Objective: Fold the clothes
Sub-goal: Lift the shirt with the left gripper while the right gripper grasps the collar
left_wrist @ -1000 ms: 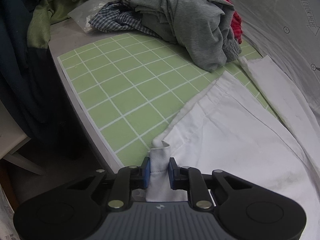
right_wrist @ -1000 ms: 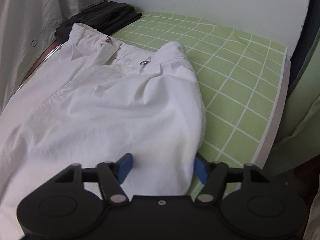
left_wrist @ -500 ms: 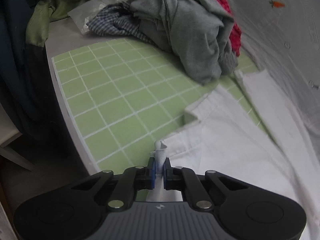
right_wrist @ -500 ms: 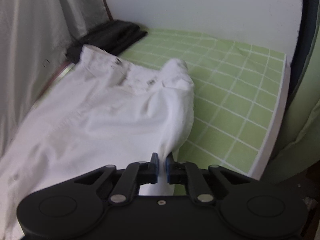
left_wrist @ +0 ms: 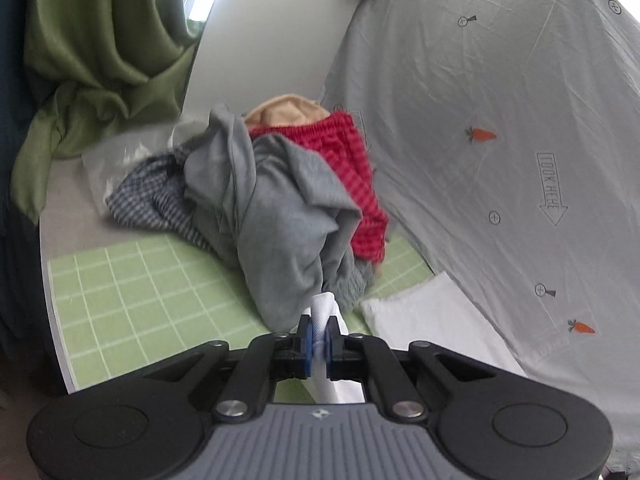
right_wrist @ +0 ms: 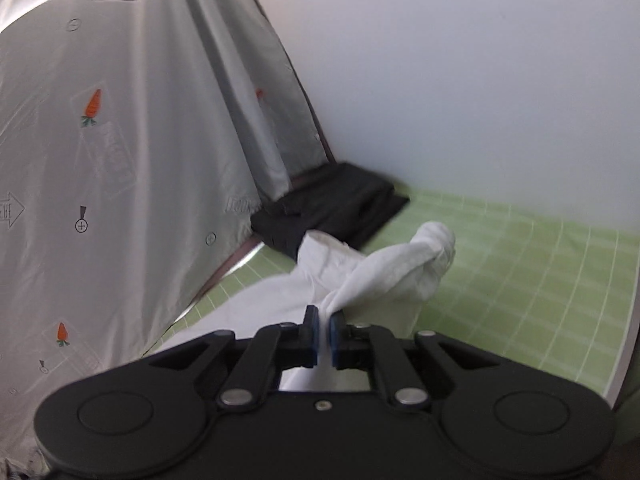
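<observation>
Pale grey carrot-printed sheet (left_wrist: 500, 120) draped along table's far side; plain white wall (right_wrist: 460, 80) behind; olive-green curtain (left_wrist: 100, 40) hanging left, daylight strip beside it.

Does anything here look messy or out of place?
Yes. A jumbled heap of clothes sits unfolded at the far end of the green grid mat, unlike the neatly folded black garment.

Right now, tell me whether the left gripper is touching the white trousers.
Touching. The left wrist view shows the left gripper with its jaws clamped on a fold of the white trousers.
</observation>
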